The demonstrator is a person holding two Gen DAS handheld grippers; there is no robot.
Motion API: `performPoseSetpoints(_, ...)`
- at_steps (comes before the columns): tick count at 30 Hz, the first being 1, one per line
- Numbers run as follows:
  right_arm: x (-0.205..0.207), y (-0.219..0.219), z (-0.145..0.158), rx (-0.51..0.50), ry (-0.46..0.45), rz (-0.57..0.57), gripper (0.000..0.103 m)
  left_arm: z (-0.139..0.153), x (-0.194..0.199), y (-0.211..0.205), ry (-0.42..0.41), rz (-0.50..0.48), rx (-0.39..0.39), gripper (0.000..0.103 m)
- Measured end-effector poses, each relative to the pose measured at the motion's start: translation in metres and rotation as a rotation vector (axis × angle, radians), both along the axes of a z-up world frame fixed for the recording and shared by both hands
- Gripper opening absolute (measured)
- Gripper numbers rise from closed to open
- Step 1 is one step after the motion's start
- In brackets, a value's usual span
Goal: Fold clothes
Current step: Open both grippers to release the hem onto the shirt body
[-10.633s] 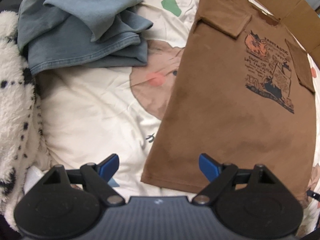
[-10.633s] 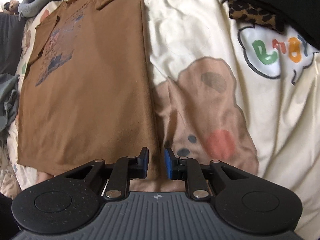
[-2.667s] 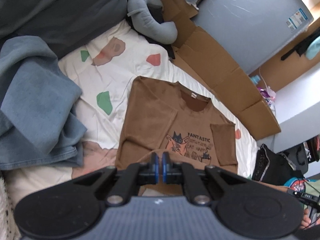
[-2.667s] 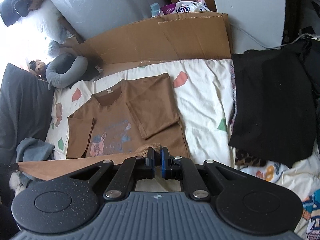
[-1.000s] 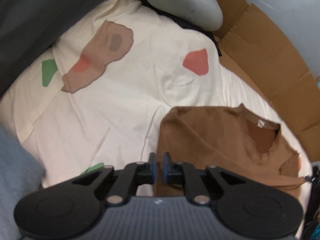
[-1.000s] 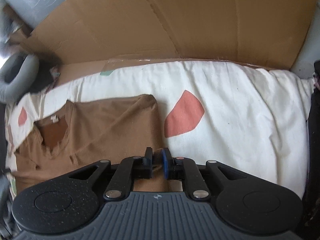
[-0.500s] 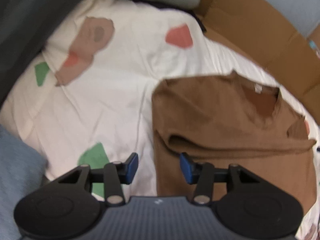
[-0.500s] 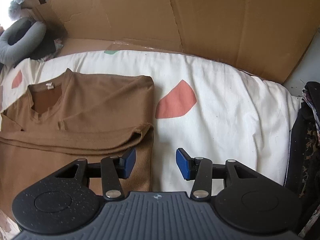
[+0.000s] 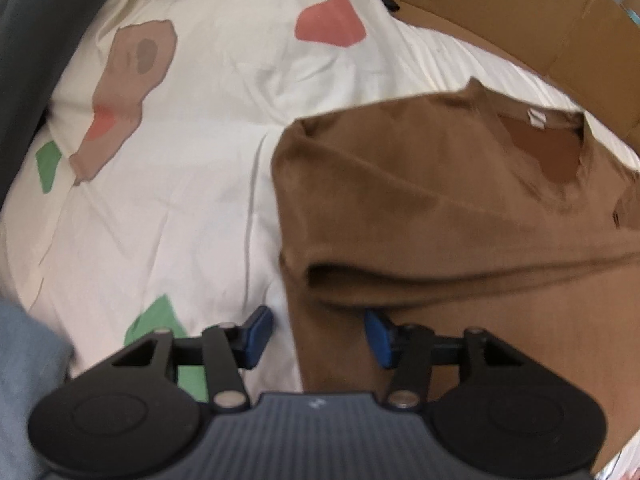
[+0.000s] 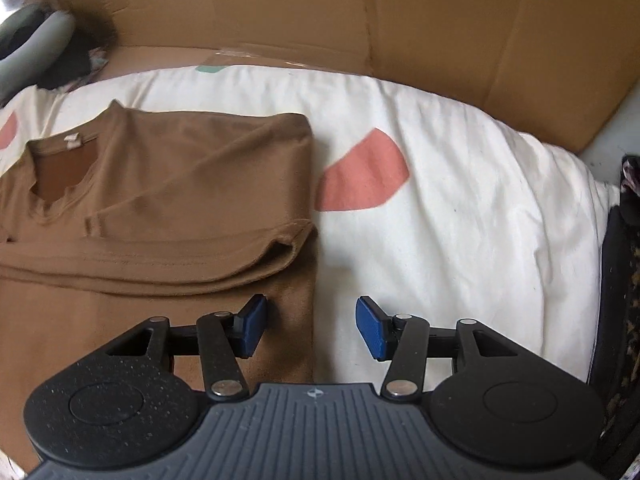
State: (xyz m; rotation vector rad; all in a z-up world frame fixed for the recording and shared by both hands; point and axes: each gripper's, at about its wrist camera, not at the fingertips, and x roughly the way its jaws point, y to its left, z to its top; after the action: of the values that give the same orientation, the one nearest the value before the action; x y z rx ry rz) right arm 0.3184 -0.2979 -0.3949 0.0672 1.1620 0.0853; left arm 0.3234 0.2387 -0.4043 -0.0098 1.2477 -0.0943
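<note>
shirt: brown t-shirt (image 10: 168,184) lies on the bed (image 10: 460,184) near its cardboard-lined far edge, hem end doubled over toward the collar.
left tongs (image 9: 318,334): apart, holding nothing, over the shirt's left edge.
right tongs (image 10: 310,326): apart, empty, over its right edge.
progress: one crosswise fold lies made; a further fold may remain.

Soft daylight, fisheye warp, slight blur
</note>
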Motion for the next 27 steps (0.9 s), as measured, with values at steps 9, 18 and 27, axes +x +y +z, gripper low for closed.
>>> performPoseSetpoints(9, 0.025, 0.000, 0.005, -0.032, -0.019, -0.065, 0.056, 0.003, 0.021, 0.002, -0.036, 0.101, -0.044, 0.054)
performPoseSetpoints(18, 0.051, -0.007, 0.022, -0.045, -0.034, -0.099, 0.056, 0.021, 0.039, -0.004, -0.056, 0.170, -0.022, 0.054)
performPoseSetpoints(27, 0.027, -0.035, 0.033, 0.055, -0.060, -0.111, 0.056, 0.049, 0.012, -0.004, -0.175, 0.196, -0.053, 0.042)
